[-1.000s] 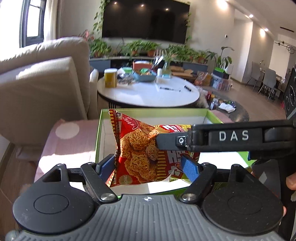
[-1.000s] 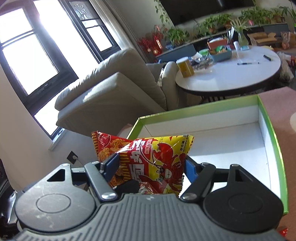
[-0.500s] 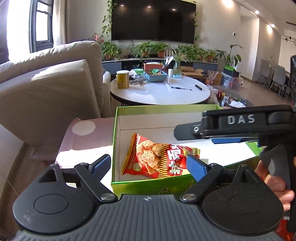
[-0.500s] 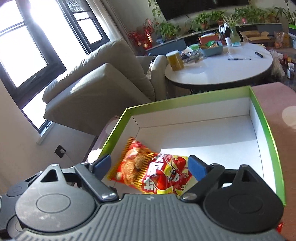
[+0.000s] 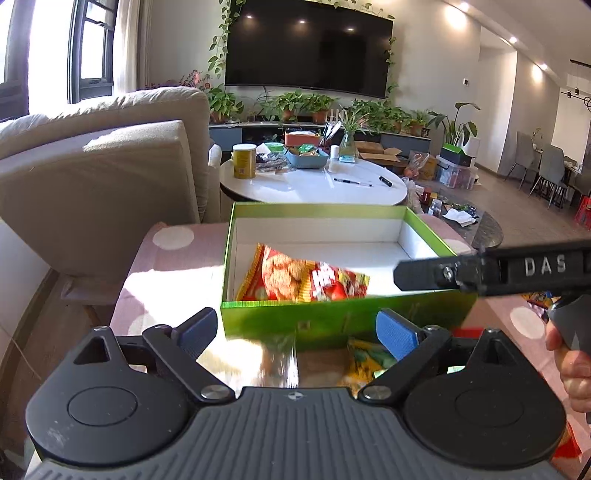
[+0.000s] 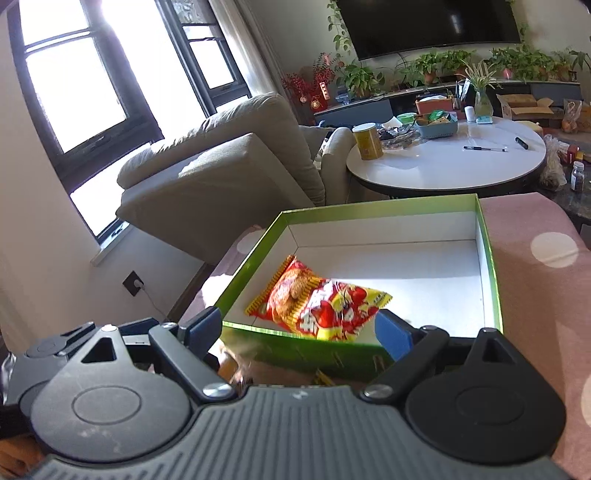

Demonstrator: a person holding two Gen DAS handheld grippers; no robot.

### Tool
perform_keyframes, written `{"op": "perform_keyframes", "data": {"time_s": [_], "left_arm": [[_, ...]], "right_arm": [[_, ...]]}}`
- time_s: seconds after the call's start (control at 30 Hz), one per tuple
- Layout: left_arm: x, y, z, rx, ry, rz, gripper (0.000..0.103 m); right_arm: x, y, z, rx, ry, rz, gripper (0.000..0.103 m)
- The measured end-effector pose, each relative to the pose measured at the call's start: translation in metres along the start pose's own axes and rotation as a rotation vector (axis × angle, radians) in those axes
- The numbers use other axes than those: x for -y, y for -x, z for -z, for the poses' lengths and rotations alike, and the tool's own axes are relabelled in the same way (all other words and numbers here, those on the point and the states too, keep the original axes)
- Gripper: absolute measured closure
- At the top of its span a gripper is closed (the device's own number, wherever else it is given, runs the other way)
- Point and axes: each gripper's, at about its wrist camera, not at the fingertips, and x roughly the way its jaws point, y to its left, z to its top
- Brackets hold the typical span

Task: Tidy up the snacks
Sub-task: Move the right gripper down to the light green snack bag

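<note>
Left wrist view: left gripper (image 5: 295, 330) jaws opening, nothing between them. Snack bag (image 5: 301, 282) lies flat in the green box (image 5: 343, 321), near its 7 o'clock corner. Right gripper (image 6: 299, 330) spread wide and empty, bag just beyond its fingertips. Right gripper's finger crosses the left view at 3 o'clock.

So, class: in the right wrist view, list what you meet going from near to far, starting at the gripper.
right gripper → snack packet → far wall of the green box → round white table → television
</note>
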Motion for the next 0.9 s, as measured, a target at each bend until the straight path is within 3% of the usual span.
{"op": "perform_keyframes", "data": {"time_s": [0.4, 0.57, 0.77, 0.9], "left_arm": [[0.026, 0.044, 0.047, -0.077, -0.037, 0.113, 0.011], [0.049, 0.057, 0.061, -0.087, -0.17, 0.198, 0.009], [0.068, 0.044, 0.079, -0.153, -0.308, 0.141, 0.009], [0.061, 0.029, 0.085, -0.191, -0.316, 0.038, 0.009]], "right_arm": [[0.001, 0.004, 0.034, -0.083, 0.027, 0.01, 0.024], [0.0, 0.004, 0.038, -0.079, 0.018, 0.035, 0.024], [0.007, 0.007, 0.043, -0.099, 0.018, 0.051, 0.024], [0.014, 0.013, 0.048, -0.11, 0.024, 0.051, 0.025]]}}
